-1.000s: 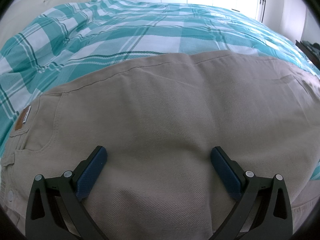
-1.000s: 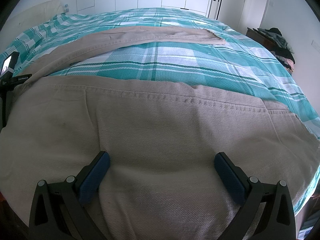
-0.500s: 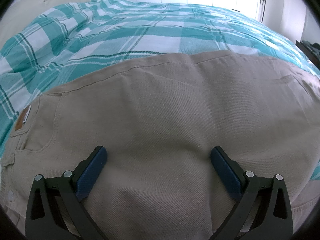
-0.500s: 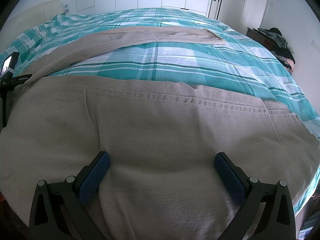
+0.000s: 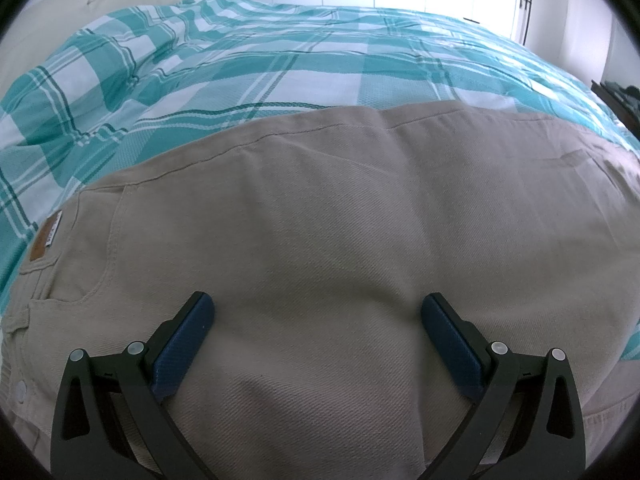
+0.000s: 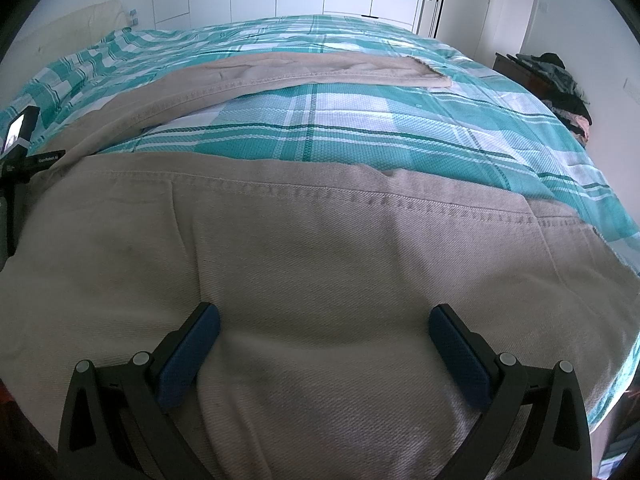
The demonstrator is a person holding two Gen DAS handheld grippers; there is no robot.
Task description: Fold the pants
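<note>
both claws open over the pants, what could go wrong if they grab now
1. The left claw and right claw sit over flat mid-fabric of the pants, so they may pinch only the top layer.
2. The far leg lies splayed across the plaid cover, so a fold may come out crooked.

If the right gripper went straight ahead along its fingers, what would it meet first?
Probably the beige pants: the open right gripper sits low over that near leg. Beyond lie the plaid bedspread and the far leg; depth is unclear.

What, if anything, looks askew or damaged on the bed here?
The beige cotton pants lie splayed: the far leg angles away across the teal plaid bedspread instead of lying alongside the near one. Its hem looks frayed. Both grippers' jaws are open.
</note>
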